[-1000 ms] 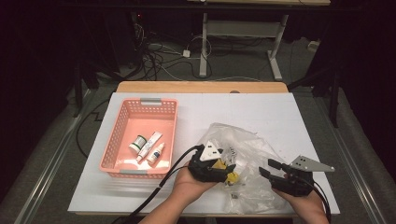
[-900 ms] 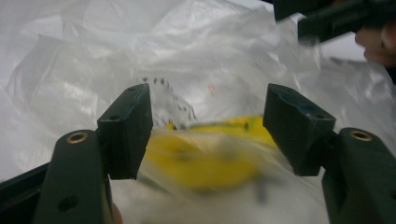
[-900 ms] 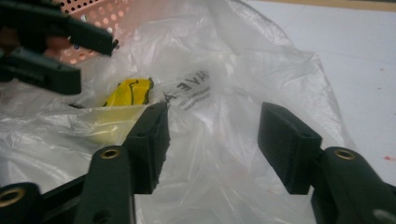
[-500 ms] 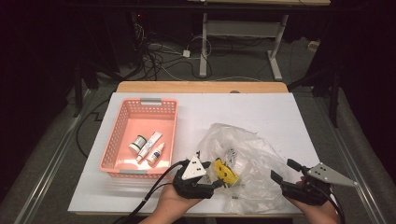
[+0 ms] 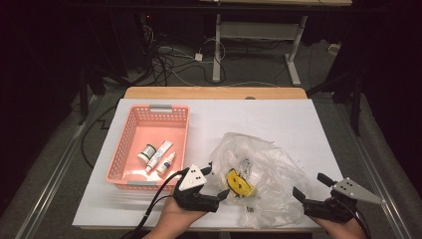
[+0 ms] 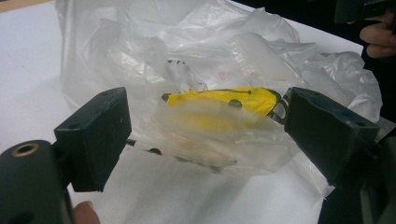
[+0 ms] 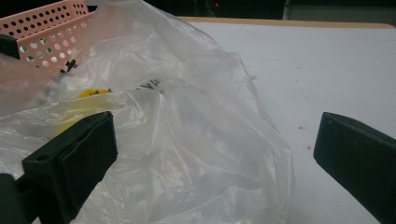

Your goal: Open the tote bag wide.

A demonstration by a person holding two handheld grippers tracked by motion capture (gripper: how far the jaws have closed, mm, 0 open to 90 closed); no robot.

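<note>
Both pairs of fingers stand wide apart with nothing clamped. The left gripper (image 5: 219, 186) has just been opening; in the left gripper view its black fingers (image 6: 95, 137) flank the near edge of the clear plastic bag (image 5: 259, 179), with film and the yellow item (image 6: 224, 100) inside it lying in the gap, the pads not pressing. The right gripper (image 5: 311, 186) has also just been opening; in the right gripper view a fold of the bag lies between the fingers (image 7: 74, 158), free of the pads.

The bag lies crumpled on the white table top (image 5: 278, 122), at the near right, between the two grippers. The yellow item shows through the film on the bag's left side, just beyond the left gripper. To the left stands the pink basket (image 5: 130, 144), holding a small round tin (image 5: 145, 153), a white tube (image 5: 160, 153) and a small bottle (image 5: 167, 162). A wooden edge runs along the table's far side. Beyond it the room is dark, with a grey floor, a tangle of cables (image 5: 174, 59) and a pale metal frame (image 5: 259, 37).

Compared with a second ago, both hands have drawn apart and back towards the near edge: the left gripper has left the bag's middle and sits at its left rim, while the right has shifted out to the right. The bag now lies released and spread
</note>
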